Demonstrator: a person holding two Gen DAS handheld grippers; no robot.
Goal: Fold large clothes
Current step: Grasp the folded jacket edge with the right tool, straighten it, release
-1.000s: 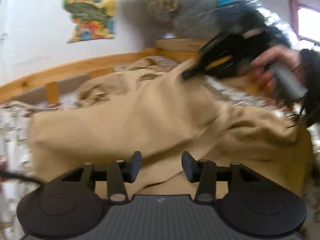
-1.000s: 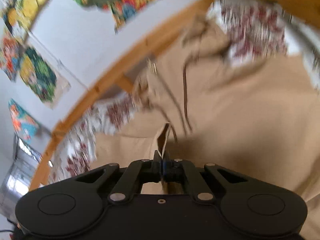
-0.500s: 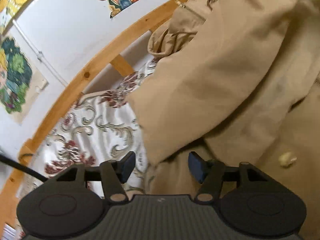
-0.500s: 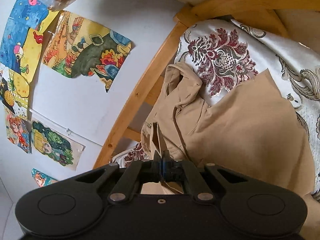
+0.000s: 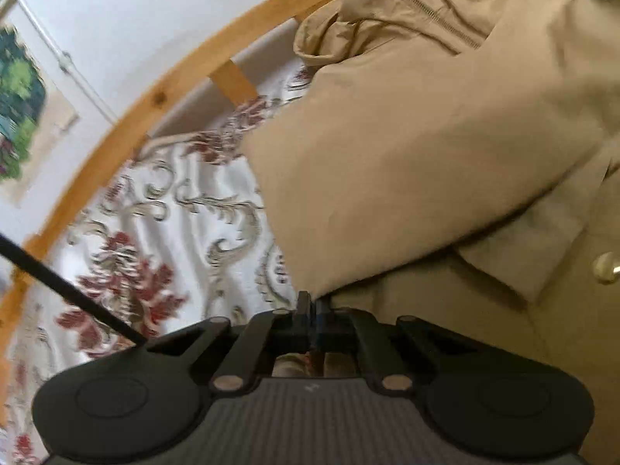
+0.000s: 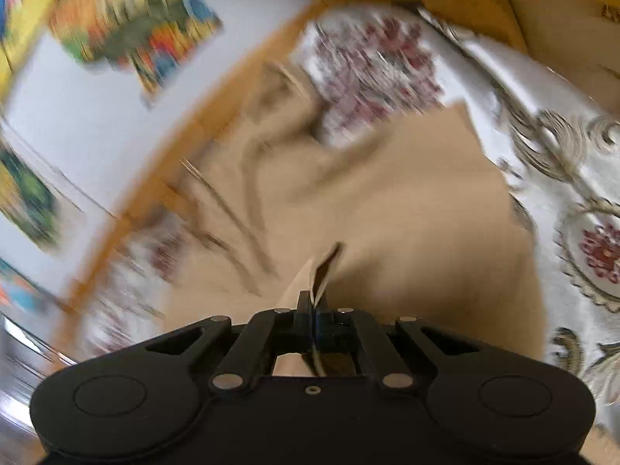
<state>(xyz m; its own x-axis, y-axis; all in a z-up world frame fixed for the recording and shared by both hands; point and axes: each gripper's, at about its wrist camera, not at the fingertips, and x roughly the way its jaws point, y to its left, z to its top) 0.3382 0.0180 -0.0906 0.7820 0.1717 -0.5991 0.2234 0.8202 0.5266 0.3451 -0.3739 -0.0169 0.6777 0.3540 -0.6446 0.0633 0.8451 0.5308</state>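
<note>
Both tools point downward over the bed. The left tool (image 5: 310, 306) is pressed together on the lower corner of the tan hooded jacket (image 5: 407, 147); the right tool (image 6: 312, 304) pinches a folded edge. The jacket lies on the flowered bedspread (image 5: 174, 209) beside the wooden rail (image 5: 155, 100). The right view is blurred.

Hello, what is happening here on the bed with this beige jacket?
A person is folding a tan jacket on a bed with a floral cover, holding a gripper in each hand. The left gripper is shut at the corner of a folded-over panel; whether it pinches the cloth is hard to tell. The right gripper is shut on an edge of the same jacket, which sticks up between its fingers. The right view is blurred.
</note>
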